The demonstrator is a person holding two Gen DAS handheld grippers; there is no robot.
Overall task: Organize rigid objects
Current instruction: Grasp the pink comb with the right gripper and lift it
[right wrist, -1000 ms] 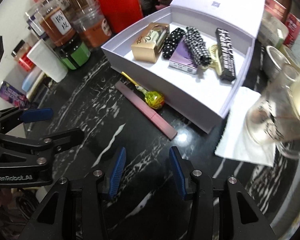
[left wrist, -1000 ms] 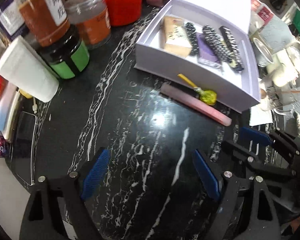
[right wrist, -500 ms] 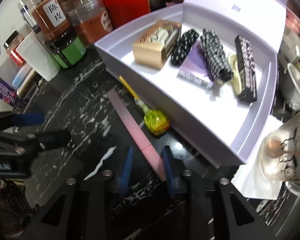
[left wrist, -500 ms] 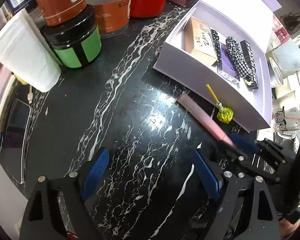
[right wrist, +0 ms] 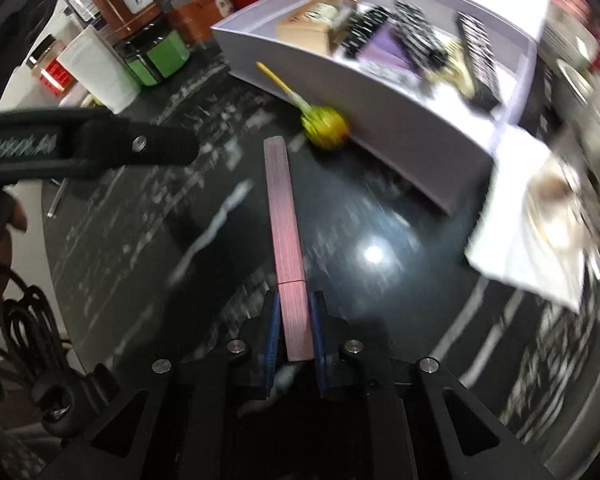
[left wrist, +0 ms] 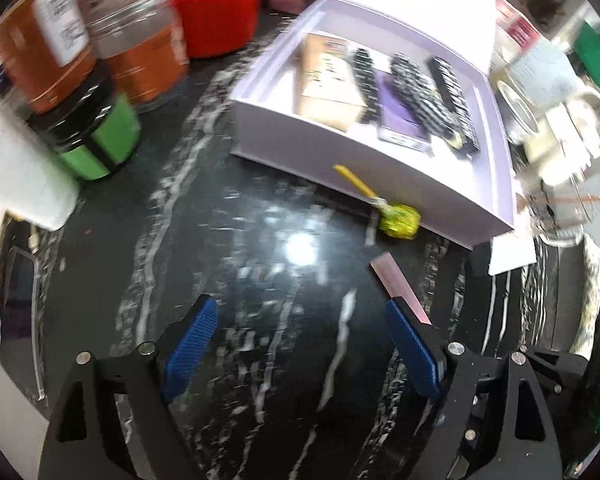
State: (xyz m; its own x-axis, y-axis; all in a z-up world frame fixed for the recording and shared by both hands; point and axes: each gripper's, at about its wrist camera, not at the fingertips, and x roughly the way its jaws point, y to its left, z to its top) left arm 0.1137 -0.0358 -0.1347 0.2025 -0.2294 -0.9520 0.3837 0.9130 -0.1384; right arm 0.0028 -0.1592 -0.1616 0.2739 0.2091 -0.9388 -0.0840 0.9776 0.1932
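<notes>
The pink stick (right wrist: 286, 240) is clamped at its near end between the just-closed pads of the right gripper (right wrist: 294, 330), reaching ahead toward the box (right wrist: 380, 120). The left gripper (left wrist: 300, 352) is spread, empty. Pickup looks done; lifting over the box wall is called for next.

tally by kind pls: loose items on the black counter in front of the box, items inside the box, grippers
Loose by the lavender box: 2, pink bar (in the right gripper), yellow lollipop
In box: 6, tan carton, dotted clip, purple card, checkered clip, cream clip, black strip
Grippers: 2, incl. left gripper
Total: 10
</notes>
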